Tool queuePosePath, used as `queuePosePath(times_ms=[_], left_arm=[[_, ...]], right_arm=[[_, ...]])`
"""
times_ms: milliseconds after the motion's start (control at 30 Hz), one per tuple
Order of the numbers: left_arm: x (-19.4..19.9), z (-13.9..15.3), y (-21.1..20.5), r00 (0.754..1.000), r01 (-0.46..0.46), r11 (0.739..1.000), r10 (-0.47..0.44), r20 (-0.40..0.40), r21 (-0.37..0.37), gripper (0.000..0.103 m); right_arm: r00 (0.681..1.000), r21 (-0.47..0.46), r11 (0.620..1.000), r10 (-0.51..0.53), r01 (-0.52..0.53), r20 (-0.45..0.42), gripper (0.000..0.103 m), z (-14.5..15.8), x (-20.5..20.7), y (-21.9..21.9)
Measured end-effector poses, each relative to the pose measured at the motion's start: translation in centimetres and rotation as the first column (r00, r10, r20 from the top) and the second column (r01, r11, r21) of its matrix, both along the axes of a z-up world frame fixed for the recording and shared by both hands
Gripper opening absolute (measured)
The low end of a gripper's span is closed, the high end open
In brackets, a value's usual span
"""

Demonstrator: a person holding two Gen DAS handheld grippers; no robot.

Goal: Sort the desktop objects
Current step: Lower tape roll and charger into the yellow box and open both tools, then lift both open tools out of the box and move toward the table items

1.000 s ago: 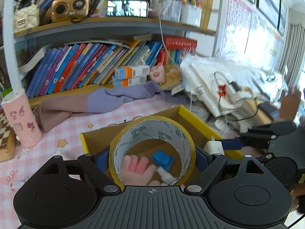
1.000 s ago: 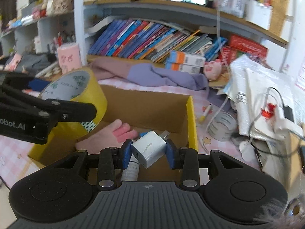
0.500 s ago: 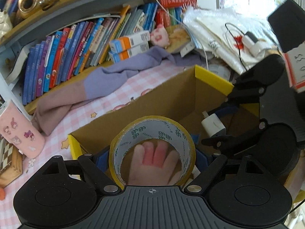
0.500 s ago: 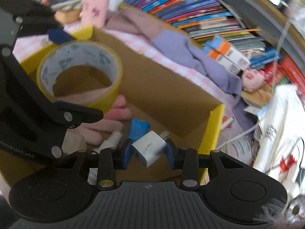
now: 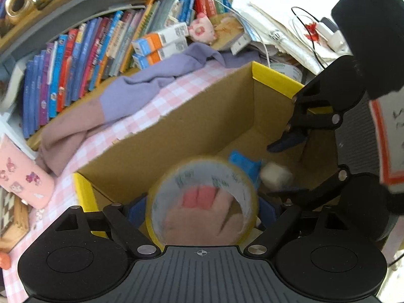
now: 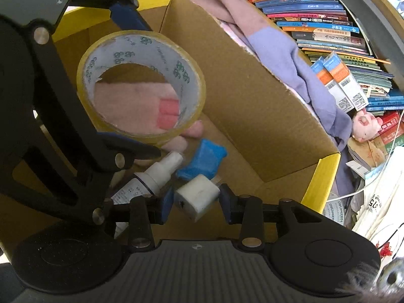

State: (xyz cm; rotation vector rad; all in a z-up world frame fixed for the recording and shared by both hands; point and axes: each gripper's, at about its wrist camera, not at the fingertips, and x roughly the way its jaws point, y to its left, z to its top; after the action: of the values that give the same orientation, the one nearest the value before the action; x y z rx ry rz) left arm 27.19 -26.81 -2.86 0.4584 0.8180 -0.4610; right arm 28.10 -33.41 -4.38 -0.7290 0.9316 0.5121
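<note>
Sorting is judged well along: a tape roll (image 5: 202, 199) is clamped by the left gripper (image 5: 202, 209) over the box (image 6: 252, 96), while a charger (image 6: 197, 197) at 6 o'clock lies loose between the right gripper's (image 6: 195, 202) parted fingers beside a bottle (image 6: 151, 176).

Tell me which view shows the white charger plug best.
The right wrist view. There the white charger plug sits sharp and close in the right claw, above the cardboard box floor. The left wrist view shows it only as a small blurred white lump beyond the tape roll.
</note>
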Motion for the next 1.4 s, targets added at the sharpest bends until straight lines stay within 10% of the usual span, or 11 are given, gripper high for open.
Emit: queuePosePath(times_ms=[100,600,967,1400], left_arm=[[-0.7,0.7,0.2,0.998,-0.028,1.0,0.028,0.055,-0.013,0.09],[-6.1,7.6,6.0,0.955,-0.168,0.945,0.226,0.19,-0.28,0.092],[-11.9,8.3,10.8,0.914,-0.265,0.852,0.37,0.163,-0.451,0.093],[-18.3,5.7,17.1,0.947,-0.224,0.892,0.295,0.127,-0.394,0.093]], right_arm=[[0.999,0.03,0.999,-0.035,0.034,0.038,0.059,0.6,0.2,-0.4],[0.924,0.343,0.903,-0.335,0.259,0.186,0.061,6.8,-4.7,-2.9],[0.785,0.563,0.73,-0.581,0.387,0.214,0.062,8.5,-12.9,-3.1],[0.687,0.582,0.64,-0.704,0.501,0.182,0.062,7.4,-20.6,2.8]])
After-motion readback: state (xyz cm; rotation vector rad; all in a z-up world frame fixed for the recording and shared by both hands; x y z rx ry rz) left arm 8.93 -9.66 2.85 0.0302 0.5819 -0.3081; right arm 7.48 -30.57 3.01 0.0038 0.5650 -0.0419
